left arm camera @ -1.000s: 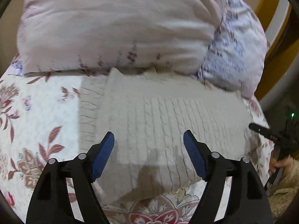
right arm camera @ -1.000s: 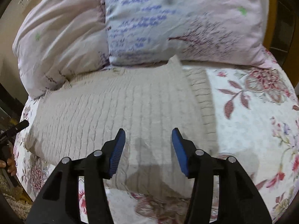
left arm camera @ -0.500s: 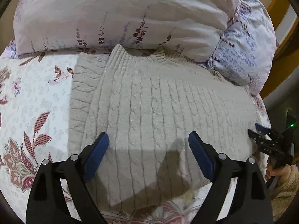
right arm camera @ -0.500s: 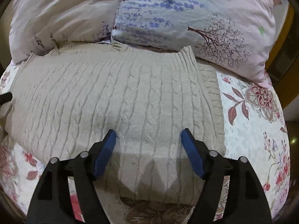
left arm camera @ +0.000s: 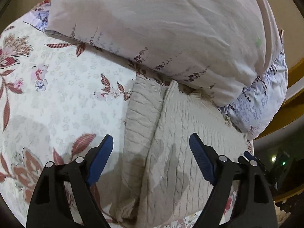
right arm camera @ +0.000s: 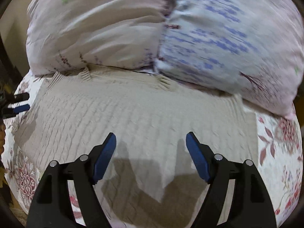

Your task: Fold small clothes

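A beige cable-knit sweater (left arm camera: 182, 136) lies flat on the floral bedspread (left arm camera: 62, 87), its far edge against the pillows. Its left sleeve (left arm camera: 142, 114) is folded in along the side. My left gripper (left arm camera: 151, 158) is open and empty, hovering over the sweater's left edge. In the right wrist view the sweater (right arm camera: 144, 114) spreads wide below my right gripper (right arm camera: 151, 155), which is open and empty over its near middle. The left gripper's fingertips (right arm camera: 20, 107) show at the far left of that view.
Two large pillows (left arm camera: 161, 28) (right arm camera: 228, 34) lie along the sweater's far edge. A wooden bed frame (left arm camera: 292, 98) stands to the right. The bed's edge drops off at the right (left arm camera: 248, 146) and near sides.
My left gripper has swung left, now over the sweater's left edge and folded sleeve. My right gripper has shifted left, toward the middle of the sweater. Both stay open.
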Tool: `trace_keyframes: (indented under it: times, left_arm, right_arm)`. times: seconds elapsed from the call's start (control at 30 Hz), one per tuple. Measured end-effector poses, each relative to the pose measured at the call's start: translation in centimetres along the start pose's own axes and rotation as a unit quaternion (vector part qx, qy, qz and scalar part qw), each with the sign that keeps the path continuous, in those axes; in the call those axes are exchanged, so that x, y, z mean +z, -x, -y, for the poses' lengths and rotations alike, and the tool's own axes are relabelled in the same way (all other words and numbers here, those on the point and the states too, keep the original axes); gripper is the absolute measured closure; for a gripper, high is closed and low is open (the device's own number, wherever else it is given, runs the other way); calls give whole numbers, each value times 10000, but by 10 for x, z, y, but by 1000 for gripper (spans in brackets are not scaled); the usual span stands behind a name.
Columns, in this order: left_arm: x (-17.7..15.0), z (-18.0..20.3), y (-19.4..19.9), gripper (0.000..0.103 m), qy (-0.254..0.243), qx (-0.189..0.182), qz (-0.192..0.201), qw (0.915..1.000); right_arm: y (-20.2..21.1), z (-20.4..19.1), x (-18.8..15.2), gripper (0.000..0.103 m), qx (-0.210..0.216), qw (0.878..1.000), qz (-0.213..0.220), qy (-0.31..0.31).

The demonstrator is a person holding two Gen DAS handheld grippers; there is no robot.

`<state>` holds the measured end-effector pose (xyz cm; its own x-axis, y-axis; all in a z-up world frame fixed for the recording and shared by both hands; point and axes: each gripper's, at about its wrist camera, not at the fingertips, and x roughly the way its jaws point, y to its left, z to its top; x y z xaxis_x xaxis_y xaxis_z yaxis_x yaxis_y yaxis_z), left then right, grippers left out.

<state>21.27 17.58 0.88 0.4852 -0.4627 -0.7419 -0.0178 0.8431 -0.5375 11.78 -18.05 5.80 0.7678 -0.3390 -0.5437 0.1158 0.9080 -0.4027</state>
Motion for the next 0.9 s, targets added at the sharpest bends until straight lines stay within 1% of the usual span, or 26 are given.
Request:
trace_keyframes:
  times: [0.1,0.17,0.23,0.37,0.47,0.5,0.57,0.67,0.73,0.8,0.9]
  left_arm:
    - [3,-1,-5,27,-49,-59,-88,9999]
    - [5,0,-8,32,-116,-83,-170,9998]
    - [6,1,-13,35,-173,-99,-291,9994]
    - [8,9,-19,35,-463,-41,-317,9984]
    - [10,9,-21,35,-535,-145,-363,9978]
    - [11,8,-21,36,-523,-198,-379,9977]
    - [12,5,-21,42,-444,-312,-403,9977]
    - [12,0,-21,45,-312,-449,-410,9977]
    - [11,0,-22,45,-222,-506,-381,9977]
    - [10,0,-25,49,-110,-616,-416,9972]
    - [7,4,-30,57,-32,-667,-466,9967]
  right_arm:
    - [-10,-3,5,27,-34,9999,-77,109]
    - [-15,-4,5,27,-52,9998,-130,125]
    - [-16,-3,1,26,-58,9998,-153,102]
    - [-20,2,-4,24,-29,9998,-190,-24]
    - [-22,1,-5,23,-15,9998,-188,-69]
    - [-23,1,-5,23,-11,9998,-187,-73]
    - [-23,2,-5,22,-1,9998,-182,-89]
    - [-25,1,-4,22,18,9998,-174,-100]
    - [-25,1,-4,22,25,9998,-169,-101]
    - [-23,2,-4,22,30,9998,-161,-106]
    - [-22,3,-4,22,27,9998,-160,-107]
